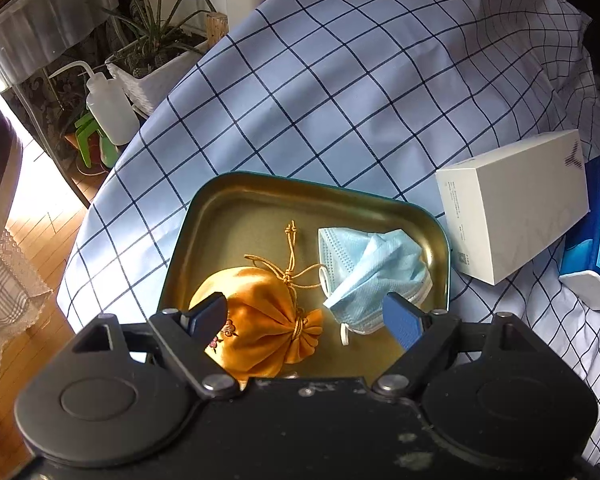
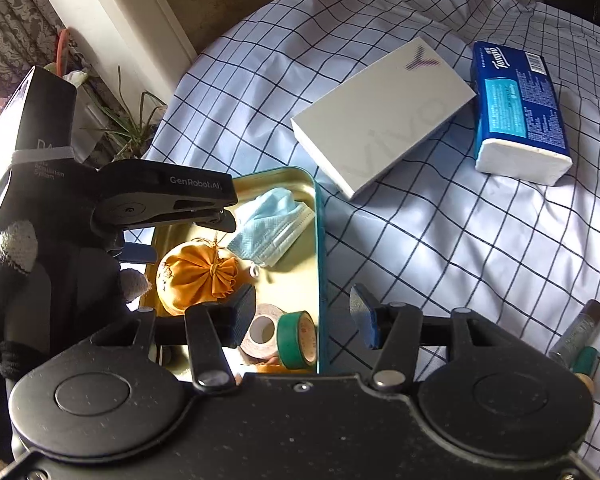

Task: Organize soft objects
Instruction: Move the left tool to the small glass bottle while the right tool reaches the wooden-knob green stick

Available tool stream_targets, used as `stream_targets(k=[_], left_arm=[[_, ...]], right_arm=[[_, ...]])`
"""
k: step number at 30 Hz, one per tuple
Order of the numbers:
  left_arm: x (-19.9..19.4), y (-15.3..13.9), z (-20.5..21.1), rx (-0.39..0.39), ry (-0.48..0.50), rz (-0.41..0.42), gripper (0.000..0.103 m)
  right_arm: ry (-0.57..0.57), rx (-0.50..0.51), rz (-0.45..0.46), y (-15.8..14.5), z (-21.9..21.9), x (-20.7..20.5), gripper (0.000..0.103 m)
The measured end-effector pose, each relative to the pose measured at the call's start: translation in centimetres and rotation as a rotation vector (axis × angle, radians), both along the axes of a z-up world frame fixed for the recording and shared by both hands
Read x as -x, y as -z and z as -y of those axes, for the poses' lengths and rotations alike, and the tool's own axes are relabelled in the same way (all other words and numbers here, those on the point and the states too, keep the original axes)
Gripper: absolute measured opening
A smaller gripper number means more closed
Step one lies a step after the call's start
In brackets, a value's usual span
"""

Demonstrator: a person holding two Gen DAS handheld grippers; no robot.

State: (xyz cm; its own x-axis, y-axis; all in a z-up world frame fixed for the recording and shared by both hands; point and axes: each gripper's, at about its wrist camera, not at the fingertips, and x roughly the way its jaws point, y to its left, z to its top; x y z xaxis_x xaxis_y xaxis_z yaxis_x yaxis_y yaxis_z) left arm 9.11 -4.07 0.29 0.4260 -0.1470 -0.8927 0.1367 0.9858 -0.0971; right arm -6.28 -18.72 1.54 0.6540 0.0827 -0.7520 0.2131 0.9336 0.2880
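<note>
A: Where are the soft things?
B: Both in the gold tray (image 1: 236,200). Orange pouch (image 1: 260,320) at its 7 o'clock, blue face mask (image 1: 364,268) at 4 o'clock, just beside each other.
A: Left gripper (image 1: 304,320)?
B: Jaws wide, above pouch and mask, gripping nothing.
A: Right gripper (image 2: 304,316)?
B: Half-spread, empty, straddling the tray's teal rim. Two tape rolls (image 2: 284,336) lie just beyond its left finger. White box (image 2: 384,116) and tissue pack (image 2: 520,112) sit at 1 o'clock on the checked cloth (image 2: 460,240).

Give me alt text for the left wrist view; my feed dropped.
The open left hand-held gripper hangs over a gold tin tray holding an orange drawstring pouch and a crumpled blue face mask. A white box and tissue pack lie right, on checked cloth.
</note>
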Motion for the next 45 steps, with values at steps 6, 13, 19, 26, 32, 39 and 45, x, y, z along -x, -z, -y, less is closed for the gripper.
stream_targets(k=[6, 13, 19, 26, 32, 39, 45], left_arm=[[1.0, 0.1, 1.9, -0.009, 0.046, 0.007, 0.084], [2.2, -0.4, 4.1, -0.005, 0.11, 0.037, 0.084], [3.5, -0.4, 6.3, -0.009, 0.185, 0.048, 0.086], [5.8, -0.4, 10.0, -0.02, 0.297, 0.066, 0.086], [8.3, 0.2, 13.4, -0.031, 0.413, 0.082, 0.087], [10.7, 2.0, 17.0, -0.03, 0.535, 0.032, 0.087], [12.3, 3.0, 19.0, -0.06, 0.595, 0.029, 0.087]], right_arm=[[0.032, 0.005, -0.013, 0.1, 1.2, 0.6, 0.053], [0.106, 0.027, -0.01, 0.2, 3.5, 2.0, 0.053], [0.202, 0.041, 0.001, 0.4, 6.4, 3.7, 0.053], [0.343, 0.075, 0.024, 0.9, 10.8, 6.9, 0.053], [0.514, 0.095, -0.026, 2.0, 16.1, 9.9, 0.053], [0.548, -0.019, -0.09, 4.2, 19.7, 12.3, 0.053], [0.405, 0.008, -0.17, 6.5, 18.3, 11.8, 0.053]])
